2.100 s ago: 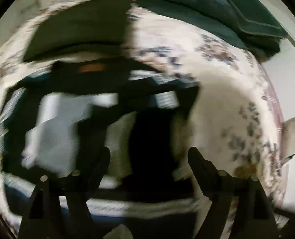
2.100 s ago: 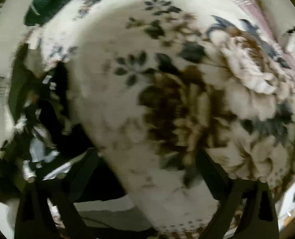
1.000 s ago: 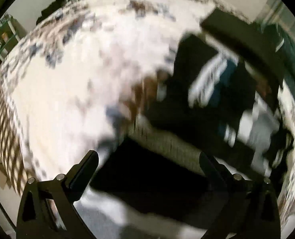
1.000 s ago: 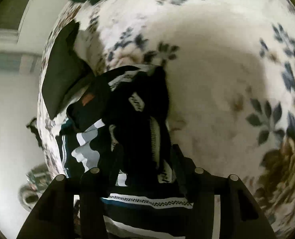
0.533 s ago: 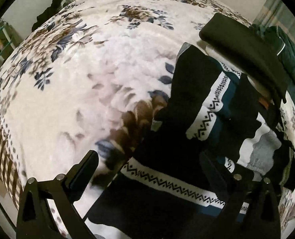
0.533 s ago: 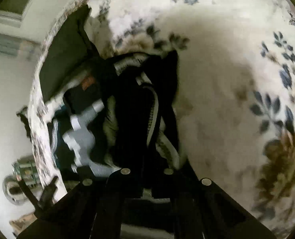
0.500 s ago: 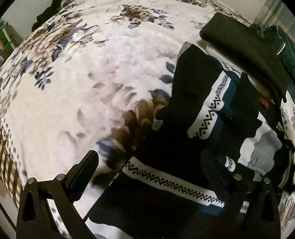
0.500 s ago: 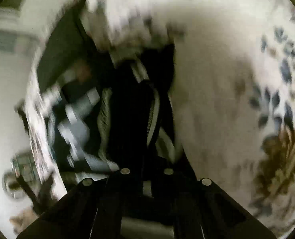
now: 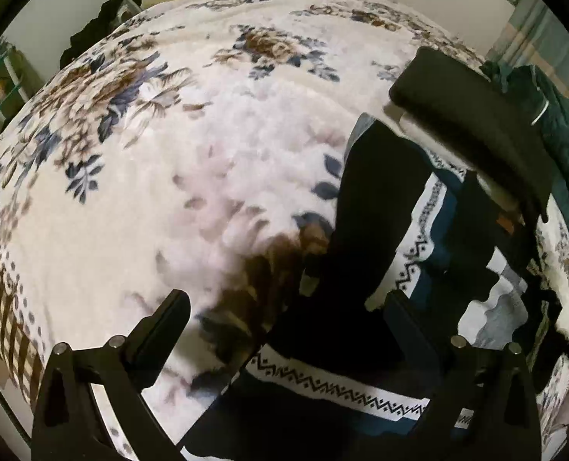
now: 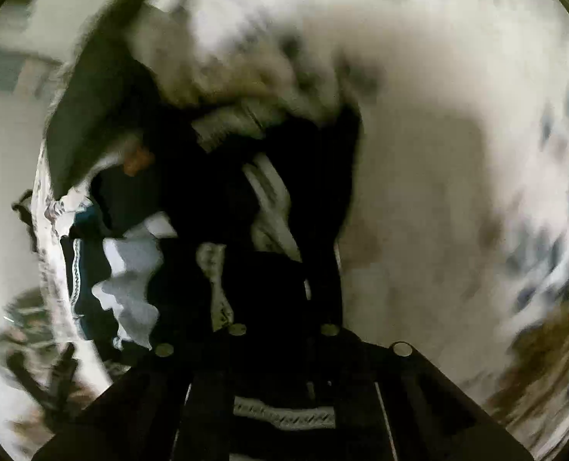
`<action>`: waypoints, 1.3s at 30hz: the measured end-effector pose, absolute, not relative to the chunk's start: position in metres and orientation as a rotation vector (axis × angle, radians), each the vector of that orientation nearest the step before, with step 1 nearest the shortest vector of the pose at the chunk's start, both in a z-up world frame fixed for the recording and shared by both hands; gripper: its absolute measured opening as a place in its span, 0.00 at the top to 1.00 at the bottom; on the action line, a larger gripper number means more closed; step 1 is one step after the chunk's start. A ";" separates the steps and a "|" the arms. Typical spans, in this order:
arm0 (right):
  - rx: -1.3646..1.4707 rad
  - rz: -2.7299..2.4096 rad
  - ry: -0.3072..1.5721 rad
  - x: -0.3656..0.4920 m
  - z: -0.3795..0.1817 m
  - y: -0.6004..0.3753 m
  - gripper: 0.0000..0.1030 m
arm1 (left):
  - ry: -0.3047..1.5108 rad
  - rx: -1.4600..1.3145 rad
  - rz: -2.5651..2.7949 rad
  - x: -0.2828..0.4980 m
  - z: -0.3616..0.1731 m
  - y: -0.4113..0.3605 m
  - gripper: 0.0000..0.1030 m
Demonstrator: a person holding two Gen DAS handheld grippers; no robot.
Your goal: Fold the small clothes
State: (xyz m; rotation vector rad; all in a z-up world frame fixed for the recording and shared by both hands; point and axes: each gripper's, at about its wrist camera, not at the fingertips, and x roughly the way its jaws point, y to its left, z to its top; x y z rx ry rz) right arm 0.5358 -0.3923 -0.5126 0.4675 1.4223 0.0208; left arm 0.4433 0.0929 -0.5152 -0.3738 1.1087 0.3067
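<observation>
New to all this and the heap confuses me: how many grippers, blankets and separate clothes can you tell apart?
Grippers: 2 (left gripper, right gripper)
Floral blanket: 1
Clothes: 3 (folded dark garment, green garment, zigzag-banded sweater); the heap may hide more
Total: 6

A home bedroom: a bed covered by a plush cream floral blanket, loose clothes heaped on it, plain walls and curtains behind.
</observation>
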 end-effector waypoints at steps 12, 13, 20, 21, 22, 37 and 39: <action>0.423 0.092 1.394 0.591 -0.466 -0.348 0.50 | 1.045 -0.629 0.201 0.460 -0.542 0.106 0.18; 0.442 0.204 1.418 0.600 -0.467 -0.323 0.50 | 1.044 -0.680 0.189 0.461 -0.550 0.110 0.36; 0.253 0.701 1.588 0.675 -0.508 -0.109 0.50 | 1.021 -0.825 0.115 0.446 -0.577 0.119 0.81; 0.218 0.719 1.604 0.686 -0.518 -0.084 0.50 | 1.016 -0.833 0.108 0.445 -0.578 0.119 0.82; 0.189 0.732 1.621 0.695 -0.527 -0.064 0.50 | 1.014 -0.842 0.104 0.445 -0.579 0.120 0.83; -0.016 0.596 1.703 0.741 -0.572 0.003 0.74 | 1.072 -0.875 0.001 0.454 -0.590 0.142 0.81; 0.044 0.575 1.672 0.737 -0.552 -0.021 0.46 | 1.108 -0.826 0.011 0.456 -0.581 0.144 0.76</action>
